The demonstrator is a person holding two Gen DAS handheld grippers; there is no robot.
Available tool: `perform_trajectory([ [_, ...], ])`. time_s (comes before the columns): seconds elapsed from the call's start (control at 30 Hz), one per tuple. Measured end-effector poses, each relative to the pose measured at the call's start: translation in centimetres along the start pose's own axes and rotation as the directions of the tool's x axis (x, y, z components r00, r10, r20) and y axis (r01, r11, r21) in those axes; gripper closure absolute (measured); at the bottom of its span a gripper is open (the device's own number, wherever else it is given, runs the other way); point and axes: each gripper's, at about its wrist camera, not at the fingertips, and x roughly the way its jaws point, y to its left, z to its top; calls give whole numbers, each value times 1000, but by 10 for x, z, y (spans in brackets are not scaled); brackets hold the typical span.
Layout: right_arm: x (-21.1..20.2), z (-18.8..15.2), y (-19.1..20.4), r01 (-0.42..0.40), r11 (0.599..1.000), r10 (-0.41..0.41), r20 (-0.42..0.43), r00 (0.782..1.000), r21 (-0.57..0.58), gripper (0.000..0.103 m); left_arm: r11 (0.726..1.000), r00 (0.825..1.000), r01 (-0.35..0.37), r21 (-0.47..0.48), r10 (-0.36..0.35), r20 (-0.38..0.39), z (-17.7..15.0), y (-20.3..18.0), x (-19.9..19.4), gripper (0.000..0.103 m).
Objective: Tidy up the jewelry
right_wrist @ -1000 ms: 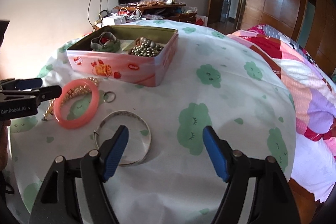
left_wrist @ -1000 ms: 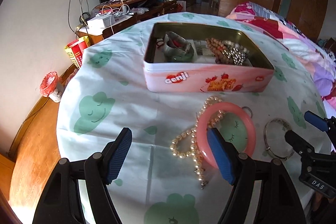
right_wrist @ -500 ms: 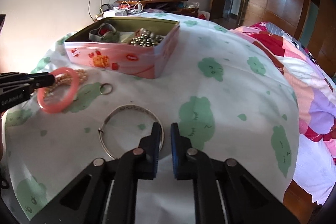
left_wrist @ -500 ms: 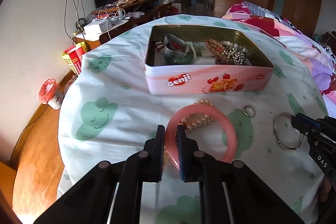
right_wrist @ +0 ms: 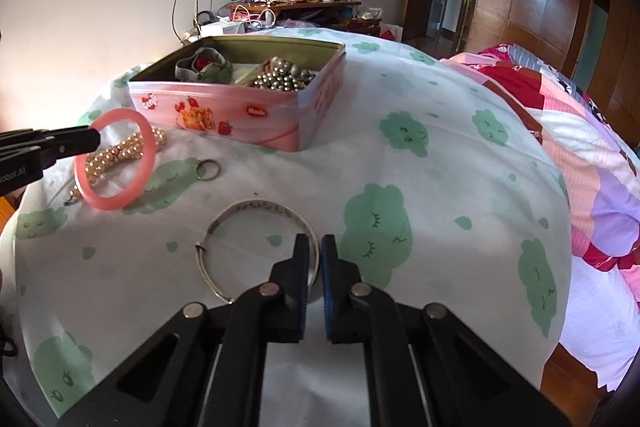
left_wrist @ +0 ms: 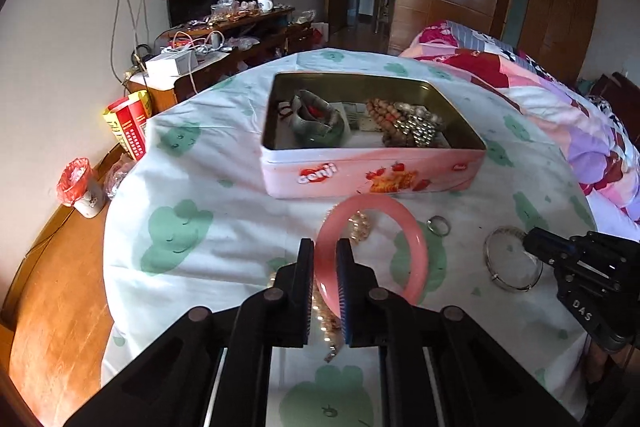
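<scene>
My left gripper (left_wrist: 325, 245) is shut on the near rim of a pink bangle (left_wrist: 416, 247). The bangle (right_wrist: 148, 155) hangs tilted over a pearl necklace (right_wrist: 120, 153) on the cloth, with its held side raised. My right gripper (right_wrist: 314, 241) is shut on the right rim of a thin silver bangle (right_wrist: 248, 205), which still lies flat. A small ring (right_wrist: 208, 169) sits between the two bangles. Behind them stands an open pink tin (left_wrist: 372, 171) holding beads and a grey pouch. Each gripper shows at the edge of the other's view: right gripper (left_wrist: 530, 241), left gripper (right_wrist: 96, 139).
The round table wears a white cloth with green cloud prints (right_wrist: 400, 131). A bed with a pink quilt (right_wrist: 580, 131) lies to the right. A red-lined bin (left_wrist: 78, 183) and a cluttered wooden cabinet (left_wrist: 224, 43) stand along the left wall.
Both grippers went from wide open to shut, the left on the pink bangle and the right on the silver one. The pink bangle has tipped up off the pearl necklace.
</scene>
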Motion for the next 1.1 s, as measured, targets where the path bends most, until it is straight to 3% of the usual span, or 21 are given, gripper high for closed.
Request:
perform_trajectory([
  [0.3,-15,9,1,-2,1000,2,63,998,1,97,1000,998,-13,-22,14,54,11,9,-19,93],
  [0.47,-11,13,-1,-31,999,30,39,999,12,96,999,999,-26,-41,28,46,11,13,-18,93],
  [0.53,-12,14,2,-52,999,51,44,998,14,82,998,999,-29,-48,31,39,10,15,-17,93],
  [0.6,-13,15,7,-82,997,82,46,996,1,10,998,999,-35,-51,36,35,9,16,-17,93],
  [0.63,-18,14,12,-80,997,80,82,993,-8,3,998,999,-37,-54,38,34,9,16,-17,93],
  [0.77,-15,17,30,-51,996,56,71,996,-79,2,998,999,-37,-59,39,34,8,17,-18,93],
  [0.93,0,16,30,-39,997,39,5,999,-69,2,997,998,-43,-68,45,34,9,22,-17,93],
  [0.97,4,15,29,-31,997,30,-10,999,-65,6,997,998,-44,-70,46,31,9,23,-16,93],
  [1.07,10,10,24,-48,997,45,-54,998,-56,31,996,999,-45,-73,47,24,8,25,-14,93],
  [1.1,10,9,24,-50,997,47,-55,997,-54,31,996,999,-44,-73,46,23,8,25,-14,93],
])
